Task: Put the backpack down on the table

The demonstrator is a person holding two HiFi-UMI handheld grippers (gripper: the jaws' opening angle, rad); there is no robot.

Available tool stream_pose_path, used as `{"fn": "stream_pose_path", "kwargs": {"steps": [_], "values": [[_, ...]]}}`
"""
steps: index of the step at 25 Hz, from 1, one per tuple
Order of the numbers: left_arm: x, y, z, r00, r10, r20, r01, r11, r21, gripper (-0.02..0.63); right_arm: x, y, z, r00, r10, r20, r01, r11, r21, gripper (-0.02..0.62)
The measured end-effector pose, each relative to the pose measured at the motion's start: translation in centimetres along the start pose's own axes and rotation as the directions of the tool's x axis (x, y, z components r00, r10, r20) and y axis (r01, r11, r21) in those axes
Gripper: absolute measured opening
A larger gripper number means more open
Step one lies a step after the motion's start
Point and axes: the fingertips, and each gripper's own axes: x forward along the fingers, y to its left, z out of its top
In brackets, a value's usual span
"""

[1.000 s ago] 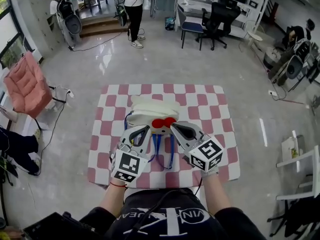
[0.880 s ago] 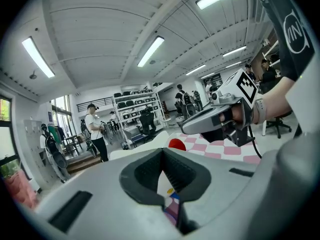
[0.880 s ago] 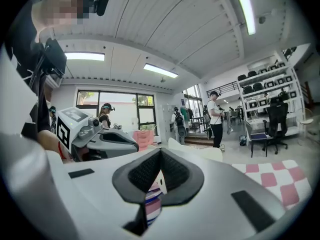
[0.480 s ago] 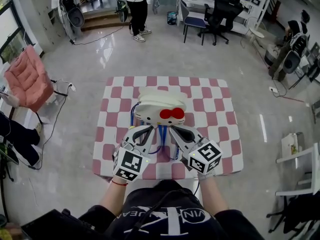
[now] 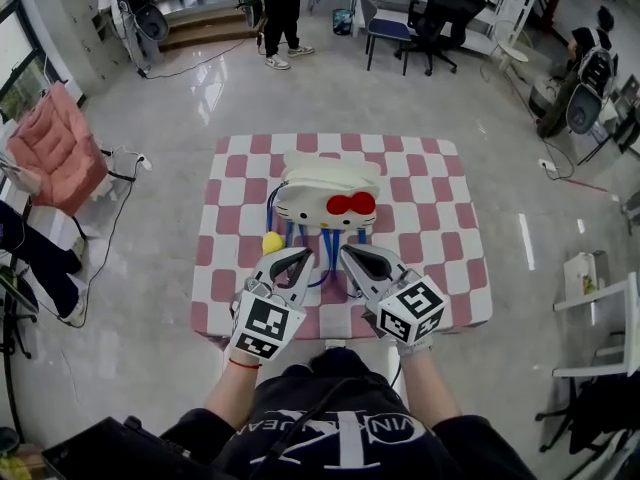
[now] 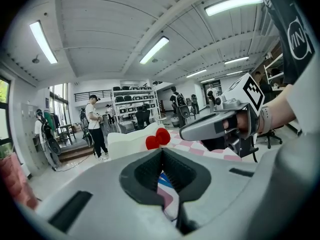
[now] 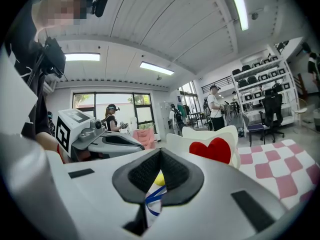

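Observation:
A white cat-face backpack (image 5: 327, 190) with a red bow (image 5: 350, 204) lies on the pink-and-white checked table (image 5: 440, 268), face up. Its blue straps (image 5: 325, 258) trail toward me. My left gripper (image 5: 301, 257) and right gripper (image 5: 348, 253) sit side by side just in front of it, over the straps. In the left gripper view the jaws (image 6: 161, 152) are closed with blue striped strap showing in the seam. The right gripper (image 7: 159, 152) is likewise closed, with a blue strap (image 7: 152, 196) pinched below. A yellow ball (image 5: 272, 242) lies left of the straps.
A pink chair (image 5: 55, 148) stands on the left with a cable on the floor. A person (image 5: 280, 8) stands at the back beside office chairs (image 5: 400, 28) and shelves. A white stand (image 5: 600, 308) is at the right. The table's front edge is just before my body.
The backpack has settled onto the table and its face now shows fully. Both grippers have drawn back toward the table's front edge, and the yellow ball has come into sight.

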Motion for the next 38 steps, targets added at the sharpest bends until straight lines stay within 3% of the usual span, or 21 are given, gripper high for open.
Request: {"fn": "stream_pose_path", "kwargs": {"steps": [12,26,38], "values": [[-3.3,-1.9,-1.3,1.0,-0.021,0.0,0.021,1.0,-0.011,0.006,-2.0,3.2,-1.7,0.998,-0.063,-0.01,0.063,0.998,0.011,0.0],[-8.0,-3.8,-3.2,0.999,-0.033,-0.002,0.033,0.999,-0.027,0.006,-3.5,8.3,-3.5,0.997,-0.076,-0.02,0.076,0.997,0.029,0.001],[-8.5,-4.1,-3.6,0.999,-0.042,0.008,0.042,0.999,-0.021,0.006,-3.7,8.9,-4.2,0.996,-0.086,-0.024,0.087,0.996,0.025,0.001]]}}
